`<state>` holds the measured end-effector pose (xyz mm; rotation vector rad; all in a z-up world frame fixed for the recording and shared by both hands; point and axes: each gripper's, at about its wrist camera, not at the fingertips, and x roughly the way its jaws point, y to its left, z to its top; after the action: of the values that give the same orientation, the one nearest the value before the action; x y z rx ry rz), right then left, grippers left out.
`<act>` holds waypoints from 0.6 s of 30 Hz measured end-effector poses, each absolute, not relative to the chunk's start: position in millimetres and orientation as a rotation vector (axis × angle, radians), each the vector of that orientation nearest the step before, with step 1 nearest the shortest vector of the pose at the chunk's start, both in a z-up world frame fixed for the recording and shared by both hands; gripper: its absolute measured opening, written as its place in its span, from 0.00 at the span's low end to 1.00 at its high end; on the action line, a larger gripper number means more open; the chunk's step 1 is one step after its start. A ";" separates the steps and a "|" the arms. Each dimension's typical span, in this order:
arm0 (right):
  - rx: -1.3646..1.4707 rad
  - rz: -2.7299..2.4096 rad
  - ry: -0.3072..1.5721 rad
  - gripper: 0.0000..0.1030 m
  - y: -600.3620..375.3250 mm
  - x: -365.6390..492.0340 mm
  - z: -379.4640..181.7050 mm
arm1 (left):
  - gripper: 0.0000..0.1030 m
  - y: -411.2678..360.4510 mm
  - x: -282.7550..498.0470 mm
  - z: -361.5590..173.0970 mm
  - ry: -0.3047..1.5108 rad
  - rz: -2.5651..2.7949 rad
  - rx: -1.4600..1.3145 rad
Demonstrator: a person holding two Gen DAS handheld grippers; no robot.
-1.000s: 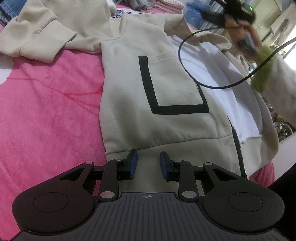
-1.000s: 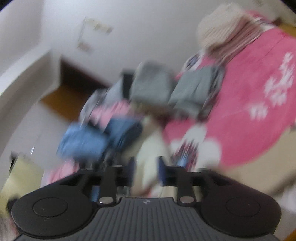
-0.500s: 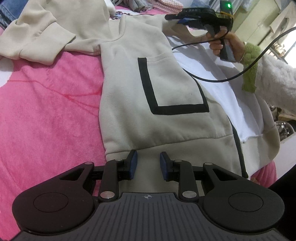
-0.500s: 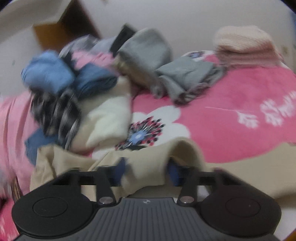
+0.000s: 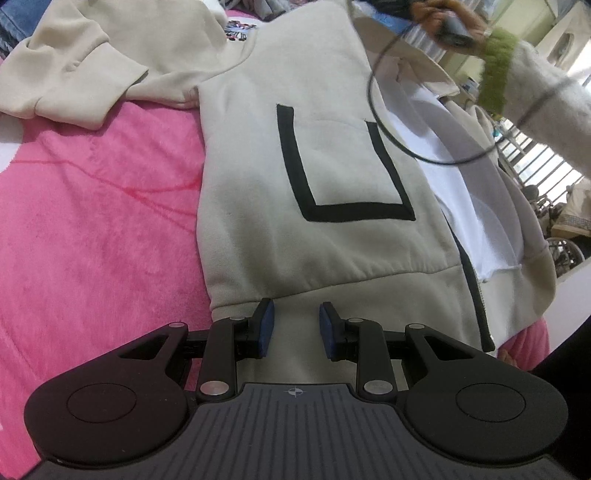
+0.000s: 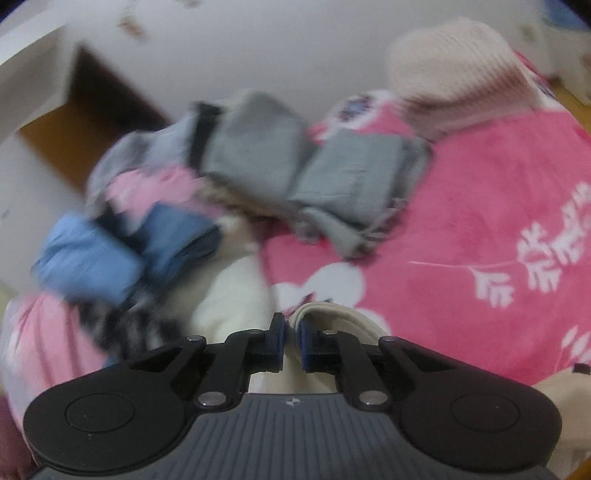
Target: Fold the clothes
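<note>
Two hand-held grippers are mine to watch; from the left wrist view my left hand-held gripper [image 5: 294,325] sits at the lower centre of the frame with its blue pads [image 5: 266,326] spread apart and nothing caught between them, poised over the ribbed hem of the cream zip hoodie [image 5: 295,206]; that hoodie lies on the pink blanket [image 5: 99,221] of the bed, filling the middle of the frame, its black-trimmed pocket [image 5: 347,173] facing up and one sleeve [image 5: 74,77] bunched at the upper left; along the right side the white lining [image 5: 461,177] shows where the front panel lies open; at the upper right I see a hand [image 5: 443,14] gripping a handle, blurred, with a green cuff [image 5: 495,70] on a pale fuzzy sleeve and a black cable [image 5: 373,107] looping over the garment.

From the right wrist view, much of it blurred, my right hand-held gripper [image 6: 291,343] is at the lower centre, its pads drawn close and pinching a fold of cream hoodie fabric [image 6: 321,314] that bulges up just past the tips; beyond it lie the pink blanket with white flower prints [image 6: 535,254], grey folded clothes [image 6: 332,173] in the upper middle, blue garments [image 6: 122,247] at the left, and a pale knitted stack [image 6: 454,70] at the upper right.
</note>
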<state>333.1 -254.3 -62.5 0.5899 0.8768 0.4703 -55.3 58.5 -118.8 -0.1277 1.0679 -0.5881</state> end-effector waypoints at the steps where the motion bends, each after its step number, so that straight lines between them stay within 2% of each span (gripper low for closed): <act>1: 0.620 0.440 0.895 0.10 -253.3 339.6 -74.3 | 0.26 57.8 -56.0 -118.7 1.068 -0.587 -0.126; 3: 0.664 0.392 0.936 0.10 -252.7 346.8 -99.8 | 0.26 56.7 -57.4 -118.2 1.066 -0.585 -0.122; 7: 0.754 0.332 0.954 0.24 -266.5 335.4 -119.8 | 0.26 56.5 -59.9 -118.1 1.061 -0.581 -0.120; 8: 0.757 0.330 0.936 0.30 -271.9 328.7 -116.0 | 0.26 56.9 -59.6 -117.3 1.060 -0.580 -0.121; 10: 0.730 0.315 0.895 0.34 -284.9 313.7 -102.7 | 0.26 57.0 -61.1 -117.4 1.055 -0.580 -0.118; 18: 0.576 0.354 0.681 0.37 -327.6 215.8 -21.7 | 0.26 51.3 -62.4 -115.3 1.057 -0.548 -0.102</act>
<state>215.8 -327.6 -21.7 0.5755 0.6810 0.3543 -62.4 51.3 -115.3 -0.1019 1.0573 -0.5477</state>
